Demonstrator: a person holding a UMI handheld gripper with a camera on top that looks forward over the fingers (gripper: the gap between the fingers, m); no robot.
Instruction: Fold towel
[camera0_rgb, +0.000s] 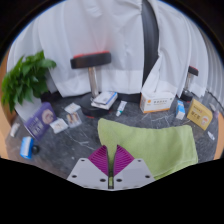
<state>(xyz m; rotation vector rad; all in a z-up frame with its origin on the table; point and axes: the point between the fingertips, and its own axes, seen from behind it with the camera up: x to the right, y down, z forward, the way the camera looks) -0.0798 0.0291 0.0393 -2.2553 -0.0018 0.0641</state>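
Note:
A lime-green towel (155, 145) lies spread on the dark marbled table (70, 145), reaching from my fingers away to the right. My gripper (110, 158) is at the towel's near left edge. Its magenta pads (98, 160) are drawn close together, with a thin strip of green cloth pinched between them. The part of the towel under the fingers is hidden.
Beyond the towel stand a green plant (25, 78), a purple packet (40, 118), a black-topped stand (92, 62), a white box (157, 101), a small bottle (181, 109) and a yellow box (200, 113). Small items lie scattered at the left. A white curtain (120, 40) hangs behind.

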